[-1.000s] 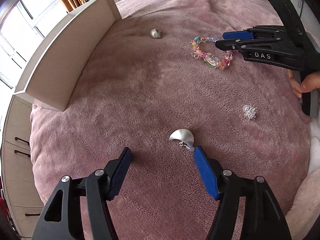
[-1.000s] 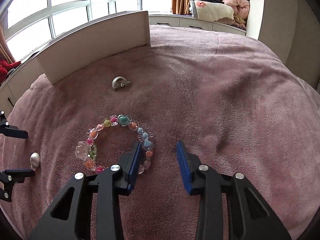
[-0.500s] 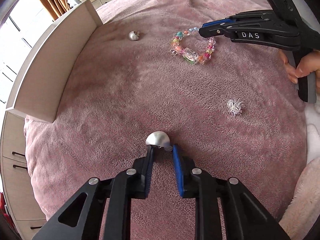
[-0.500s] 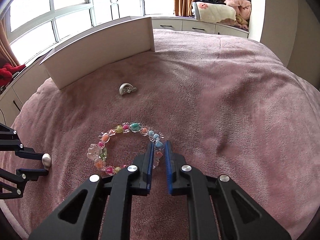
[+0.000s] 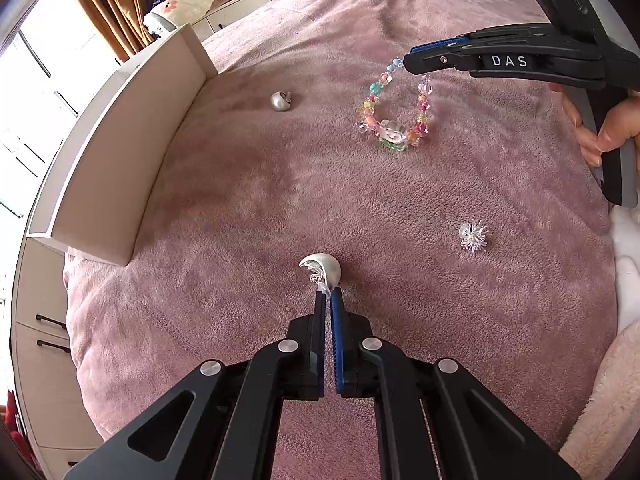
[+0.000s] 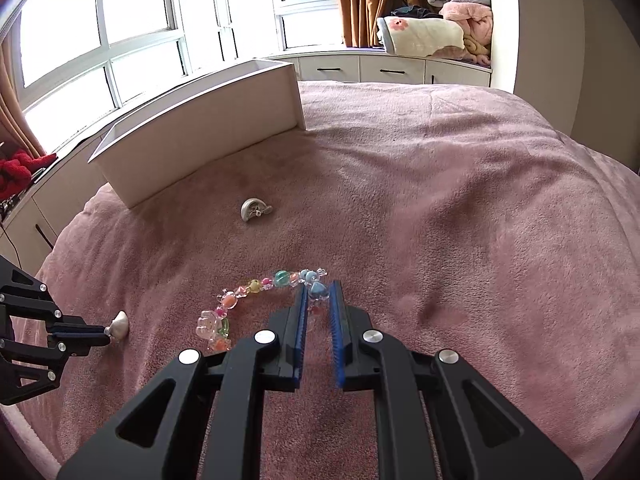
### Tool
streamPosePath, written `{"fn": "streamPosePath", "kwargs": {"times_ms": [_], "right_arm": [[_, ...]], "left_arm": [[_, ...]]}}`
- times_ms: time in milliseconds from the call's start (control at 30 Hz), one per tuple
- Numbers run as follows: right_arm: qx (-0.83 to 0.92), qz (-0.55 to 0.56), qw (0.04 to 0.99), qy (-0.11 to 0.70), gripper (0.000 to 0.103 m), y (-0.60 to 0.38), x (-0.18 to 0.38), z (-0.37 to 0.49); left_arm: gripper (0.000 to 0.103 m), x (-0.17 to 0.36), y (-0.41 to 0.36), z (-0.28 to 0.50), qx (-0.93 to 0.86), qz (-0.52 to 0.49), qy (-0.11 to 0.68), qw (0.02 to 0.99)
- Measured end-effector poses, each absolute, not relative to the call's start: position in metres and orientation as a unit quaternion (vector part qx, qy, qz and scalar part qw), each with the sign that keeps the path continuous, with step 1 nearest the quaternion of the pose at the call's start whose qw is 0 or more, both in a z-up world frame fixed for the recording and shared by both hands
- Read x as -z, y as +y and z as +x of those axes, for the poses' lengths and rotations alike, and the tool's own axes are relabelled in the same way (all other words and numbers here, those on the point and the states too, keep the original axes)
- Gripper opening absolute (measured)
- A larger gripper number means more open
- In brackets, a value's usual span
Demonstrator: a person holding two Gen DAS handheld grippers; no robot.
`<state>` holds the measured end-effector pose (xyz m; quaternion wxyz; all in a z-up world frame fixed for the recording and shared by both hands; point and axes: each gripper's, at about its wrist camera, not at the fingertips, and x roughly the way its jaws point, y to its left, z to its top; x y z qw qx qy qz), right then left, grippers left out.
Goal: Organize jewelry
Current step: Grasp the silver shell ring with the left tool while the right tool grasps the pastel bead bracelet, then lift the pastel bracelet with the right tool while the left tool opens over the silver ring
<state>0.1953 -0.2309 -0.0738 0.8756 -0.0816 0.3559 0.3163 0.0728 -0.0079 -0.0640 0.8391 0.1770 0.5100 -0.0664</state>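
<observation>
The left claw (image 5: 328, 294) has just closed, pinching the clasp of a silver earring (image 5: 322, 270) on the bed (image 5: 240, 200), nearer than the white box (image 5: 120, 152). The right claw (image 6: 319, 294) pinches the bracelet (image 6: 256, 300), partly lifted, right of that earring; a second earring (image 6: 254, 211) lies just before the box

- pink plush blanket (image 6: 460, 208) covers the bed
- brown curtains (image 6: 356, 0) at the windows (image 6: 96, 28)
- folded bedding (image 6: 424, 32) on white drawer units (image 6: 392, 70)
- red cloth (image 6: 16, 172), left edge
</observation>
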Motion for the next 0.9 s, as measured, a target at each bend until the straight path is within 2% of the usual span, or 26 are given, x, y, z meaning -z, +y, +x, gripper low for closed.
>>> {"fn": "streamPosePath", "kwargs": {"times_ms": [633, 767, 800, 833, 900], "right_arm": [[-0.339, -0.090, 0.903, 0.249, 0.012, -0.198, -0.054, 0.207], [-0.348, -0.090, 0.903, 0.234, 0.012, -0.184, -0.073, 0.208], [-0.349, -0.090, 0.903, 0.233, 0.012, -0.181, -0.074, 0.207], [-0.350, -0.091, 0.903, 0.232, 0.012, -0.179, -0.075, 0.206], [-0.352, -0.091, 0.902, 0.232, 0.012, -0.176, -0.074, 0.204]], "left_arm": [[0.006, -0.013, 0.017, 0.094, 0.043, 0.175, 0.442, 0.879], [0.007, -0.011, 0.024, 0.099, 0.043, 0.163, 0.451, 0.876], [0.013, -0.007, 0.024, 0.099, 0.049, 0.160, 0.456, 0.874], [0.028, -0.002, 0.022, 0.098, 0.050, 0.163, 0.461, 0.871], [0.044, 0.010, 0.014, 0.096, 0.059, 0.174, 0.461, 0.868]]}}
